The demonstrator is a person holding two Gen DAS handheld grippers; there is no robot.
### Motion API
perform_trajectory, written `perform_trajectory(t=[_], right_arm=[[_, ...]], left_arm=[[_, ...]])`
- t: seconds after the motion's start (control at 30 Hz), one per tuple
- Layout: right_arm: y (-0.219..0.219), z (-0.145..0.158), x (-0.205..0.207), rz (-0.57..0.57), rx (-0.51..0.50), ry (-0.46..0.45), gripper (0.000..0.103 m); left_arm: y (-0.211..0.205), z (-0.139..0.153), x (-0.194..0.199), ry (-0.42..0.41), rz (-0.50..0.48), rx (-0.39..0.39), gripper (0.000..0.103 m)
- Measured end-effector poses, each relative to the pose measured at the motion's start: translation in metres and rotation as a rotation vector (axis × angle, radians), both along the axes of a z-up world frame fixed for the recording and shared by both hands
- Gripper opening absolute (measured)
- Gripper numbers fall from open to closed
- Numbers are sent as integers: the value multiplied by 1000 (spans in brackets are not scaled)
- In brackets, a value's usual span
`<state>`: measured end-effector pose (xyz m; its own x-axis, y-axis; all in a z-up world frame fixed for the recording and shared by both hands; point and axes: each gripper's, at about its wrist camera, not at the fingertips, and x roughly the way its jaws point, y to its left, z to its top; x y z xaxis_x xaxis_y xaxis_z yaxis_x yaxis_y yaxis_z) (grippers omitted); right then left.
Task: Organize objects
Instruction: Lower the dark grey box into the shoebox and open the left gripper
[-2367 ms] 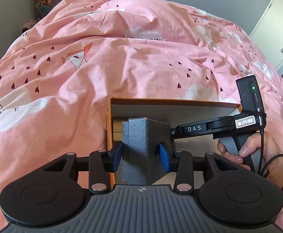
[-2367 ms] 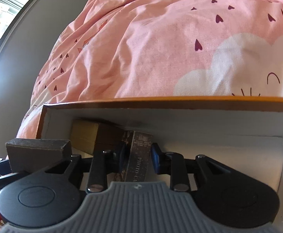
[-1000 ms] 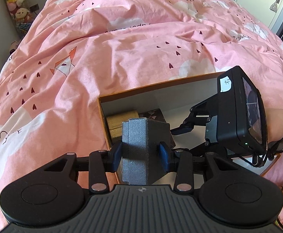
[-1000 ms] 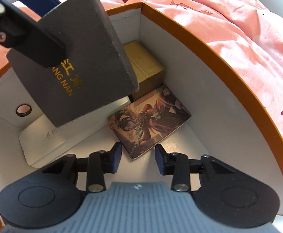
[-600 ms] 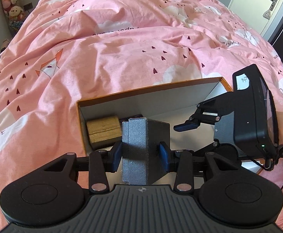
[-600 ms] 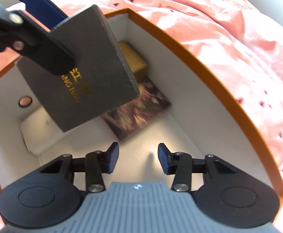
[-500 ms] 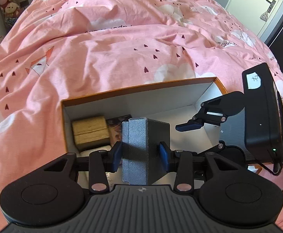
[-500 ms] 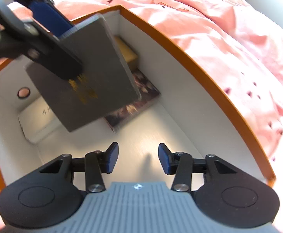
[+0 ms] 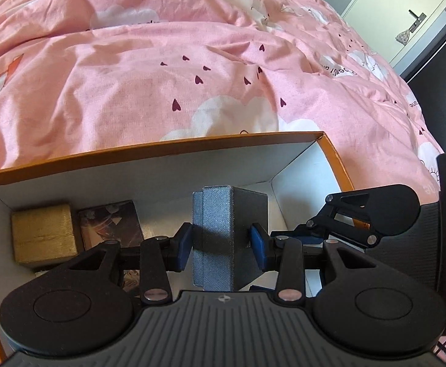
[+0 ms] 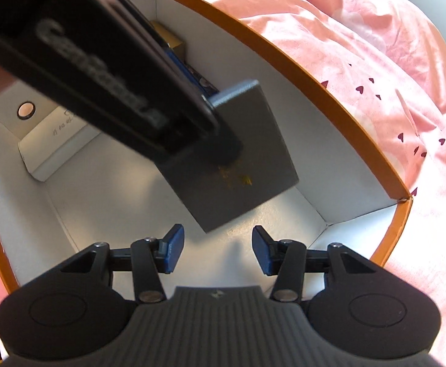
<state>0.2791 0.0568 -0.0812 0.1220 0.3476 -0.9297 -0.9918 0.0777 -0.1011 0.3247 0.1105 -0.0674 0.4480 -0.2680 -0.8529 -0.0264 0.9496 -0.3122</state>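
Left gripper [image 9: 222, 242] pinches grey case [image 9: 219, 238] upright over box [image 9: 161, 150] floor, probably not touching; right gripper [image 10: 216, 249] spread, empty.

the left gripper [image 9: 221, 246], w/ the grey box [image 9: 223, 241] clamped in it, has swung right & lower into the orange carton [image 9: 167, 150]; box now hangs over the bare floor, past the picture box [image 9: 109, 223], no longer in front of the gold box [image 9: 44, 232]. right gripper [image 10: 216, 252] has pulled back off the picture box, its jaws just been opening, nothing between them.
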Motion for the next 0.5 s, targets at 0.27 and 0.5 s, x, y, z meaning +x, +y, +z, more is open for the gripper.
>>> perform_trajectory(t=[0.27,0.5], right_arm=[[9,-11,14,-70,19,47,49],[12,-11,30,-136,32,102,47]], left_arm=[[14,-22,12,78,49,-37,47],[17,-7,11,39,43,9,58]])
